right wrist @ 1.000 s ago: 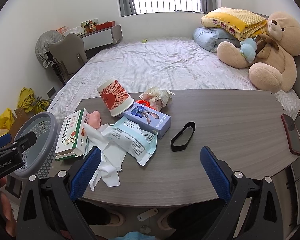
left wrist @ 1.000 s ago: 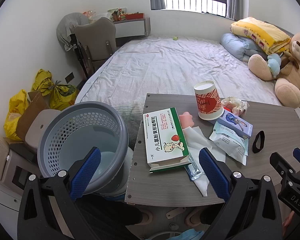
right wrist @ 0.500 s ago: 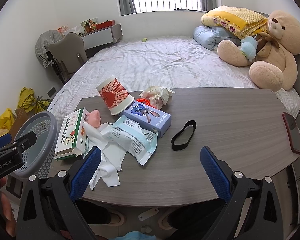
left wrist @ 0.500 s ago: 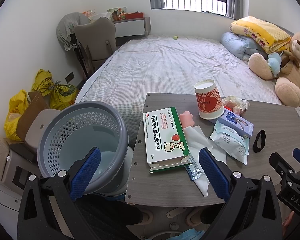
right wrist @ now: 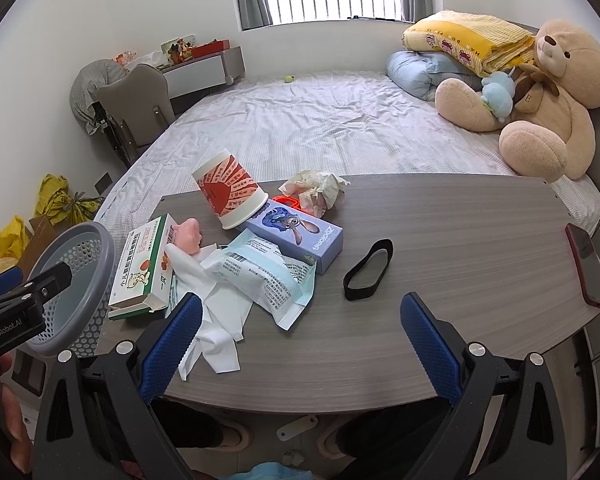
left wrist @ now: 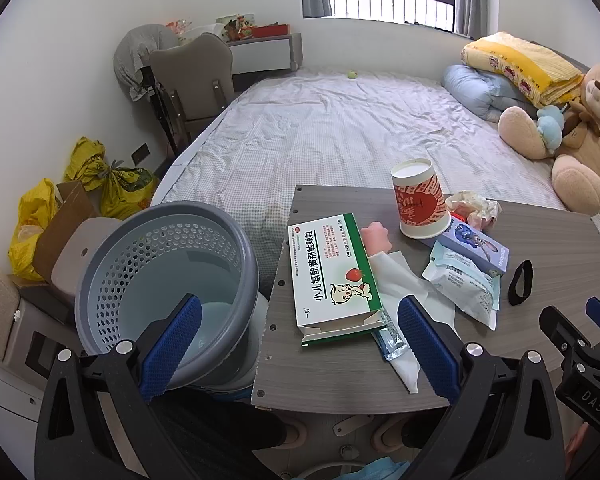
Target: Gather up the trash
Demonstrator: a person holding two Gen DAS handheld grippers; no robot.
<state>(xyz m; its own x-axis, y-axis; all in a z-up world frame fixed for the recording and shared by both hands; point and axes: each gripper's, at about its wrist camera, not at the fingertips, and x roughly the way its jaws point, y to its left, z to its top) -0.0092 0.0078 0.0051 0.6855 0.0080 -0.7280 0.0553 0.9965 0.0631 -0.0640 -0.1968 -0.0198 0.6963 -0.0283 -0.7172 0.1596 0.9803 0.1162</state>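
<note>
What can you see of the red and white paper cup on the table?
The paper cup stands upside down, white base up, wide rim down. Red sunburst print with white writing covers its wall. It tilts, its rim propped on the blue rabbit box and the table. Crumpled paper lies just behind it. Neither gripper touches it.

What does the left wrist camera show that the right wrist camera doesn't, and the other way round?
Only the left wrist view looks down into the gray basket, showing its inside and bottom. Only the right wrist view shows the whole red phone near the table's right edge. Both show the green medicine box, upturned paper cup, blue rabbit box, black band, and teddy bear. Both grippers, left and right, are open and empty.
</note>
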